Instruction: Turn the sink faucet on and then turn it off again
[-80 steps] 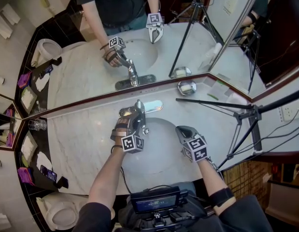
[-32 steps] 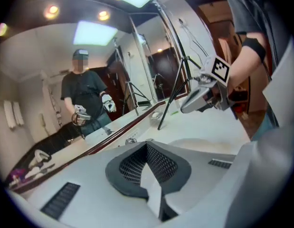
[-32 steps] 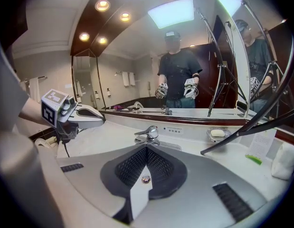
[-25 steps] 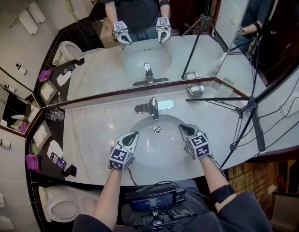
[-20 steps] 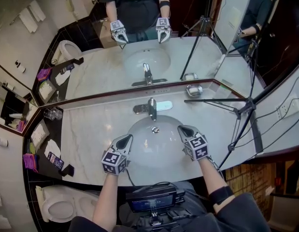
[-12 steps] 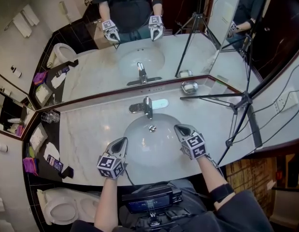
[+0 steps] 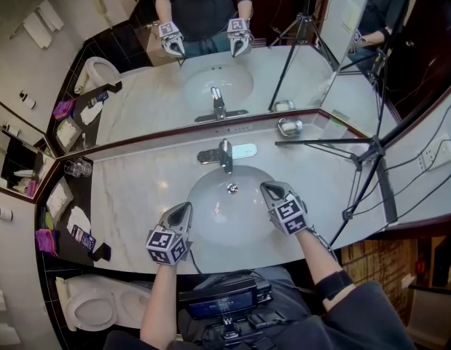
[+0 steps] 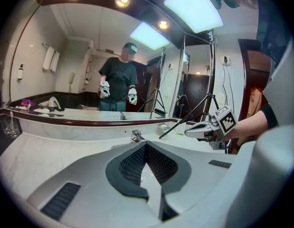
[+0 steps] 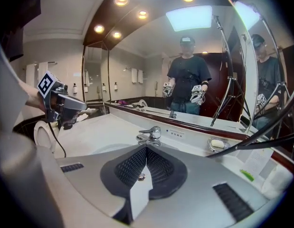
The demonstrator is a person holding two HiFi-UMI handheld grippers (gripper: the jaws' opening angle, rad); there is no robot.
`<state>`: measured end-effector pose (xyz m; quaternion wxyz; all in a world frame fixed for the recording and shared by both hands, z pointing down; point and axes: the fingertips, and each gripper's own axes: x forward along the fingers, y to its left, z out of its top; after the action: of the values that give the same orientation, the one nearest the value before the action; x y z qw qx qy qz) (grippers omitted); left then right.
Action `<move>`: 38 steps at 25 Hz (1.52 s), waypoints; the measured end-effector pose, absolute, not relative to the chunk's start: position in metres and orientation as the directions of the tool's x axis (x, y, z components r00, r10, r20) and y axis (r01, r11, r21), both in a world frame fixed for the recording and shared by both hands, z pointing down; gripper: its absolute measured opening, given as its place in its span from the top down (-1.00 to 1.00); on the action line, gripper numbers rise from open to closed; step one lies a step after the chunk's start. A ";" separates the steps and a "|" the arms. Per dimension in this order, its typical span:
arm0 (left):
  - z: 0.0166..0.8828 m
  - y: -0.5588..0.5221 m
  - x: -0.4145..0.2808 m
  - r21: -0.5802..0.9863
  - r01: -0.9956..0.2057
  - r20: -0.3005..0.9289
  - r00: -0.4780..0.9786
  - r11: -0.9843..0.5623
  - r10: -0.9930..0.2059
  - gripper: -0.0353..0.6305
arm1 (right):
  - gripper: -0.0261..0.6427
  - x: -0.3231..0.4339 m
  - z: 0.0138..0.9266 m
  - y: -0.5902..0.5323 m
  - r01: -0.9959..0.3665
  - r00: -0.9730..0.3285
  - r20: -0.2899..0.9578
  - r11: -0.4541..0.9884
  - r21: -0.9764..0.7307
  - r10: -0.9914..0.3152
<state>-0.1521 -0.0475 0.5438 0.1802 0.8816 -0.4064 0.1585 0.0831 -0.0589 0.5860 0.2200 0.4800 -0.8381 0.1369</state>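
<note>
The chrome faucet point(image 7: 224, 154) stands at the back of the white basin point(image 7: 210, 221), its lever lying toward the left; I see no stream from the spout. My left gripper point(image 7: 183, 208) hovers over the basin's near left rim, shut and empty, well short of the faucet. My right gripper point(image 7: 268, 188) is over the near right rim, also shut with nothing in it. In the left gripper view the shut jaws point(image 8: 146, 147) point at the faucet point(image 8: 136, 136). In the right gripper view the faucet point(image 9: 150, 134) sits just beyond the shut gripper point(image 9: 146, 149).
A black tripod point(image 7: 356, 159) stands on the counter at the right, one leg reaching toward the soap dish point(image 7: 288, 127). Glasses point(image 7: 78, 168) stand at the counter's left end. A mirror point(image 7: 210, 71) backs the marble counter point(image 7: 138, 195). A toilet point(image 7: 94, 312) is at the lower left.
Earlier my left gripper was up at the faucet's lever; it has since come away to the basin's near left rim, then drifted a little further left and rolled. The right gripper has stayed put.
</note>
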 end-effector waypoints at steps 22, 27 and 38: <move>0.556 -0.081 -0.148 0.137 -0.801 0.432 0.578 -0.583 -0.692 0.89 | 0.26 0.014 0.641 -0.170 -0.227 -0.418 0.579 0.698 0.679 -0.699; 0.559 -0.090 -0.146 0.127 -0.803 0.437 0.572 -0.582 -0.694 0.89 | 0.26 -0.003 0.659 -0.193 -0.154 -0.424 0.590 0.697 0.701 -0.687; 0.569 -0.094 -0.166 0.136 -0.827 0.454 0.542 -0.546 -0.707 0.89 | 0.35 -0.037 0.681 -0.222 -0.040 -0.441 0.610 0.694 0.719 -0.658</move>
<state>-0.1656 -0.0937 0.5690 0.1699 0.8614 -0.4451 0.1760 -0.0370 -0.2222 0.6806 0.4797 0.2222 -0.7853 -0.3223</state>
